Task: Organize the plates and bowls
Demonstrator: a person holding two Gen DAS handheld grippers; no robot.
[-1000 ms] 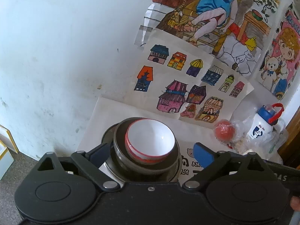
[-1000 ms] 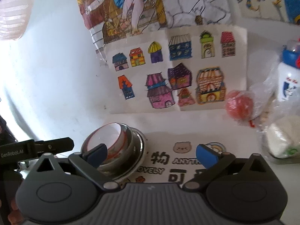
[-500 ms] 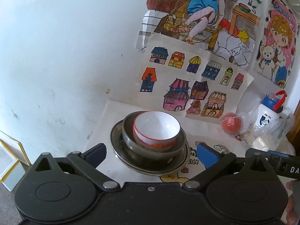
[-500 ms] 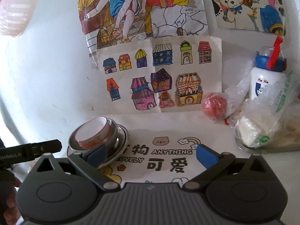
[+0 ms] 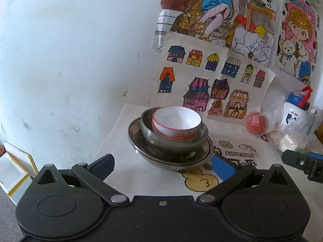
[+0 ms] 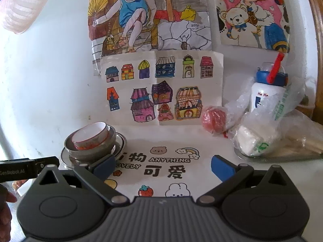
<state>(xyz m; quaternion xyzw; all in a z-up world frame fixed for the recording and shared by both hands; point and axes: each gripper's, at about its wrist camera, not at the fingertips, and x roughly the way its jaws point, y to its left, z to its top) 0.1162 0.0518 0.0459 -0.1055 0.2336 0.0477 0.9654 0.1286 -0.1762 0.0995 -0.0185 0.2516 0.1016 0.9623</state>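
- Near the back-left corner of the white table, close to the wall, stands the stack: a white bowl with a red rim nested in a steel bowl, which sits on a steel plate.
- From the right wrist view the same white bowl leans a little inside the steel bowl, so the nesting looks slightly uneven.
- My left gripper hangs just in front of the stack with its jaws spread wide, holding nothing and touching nothing.
- My right gripper is likewise spread and empty, over the printed mat, to the right of the stack.
- Judging by this, the stacking appears done; no loose plates or bowls show elsewhere.
- What may remain is only straightening the tilted bowl.
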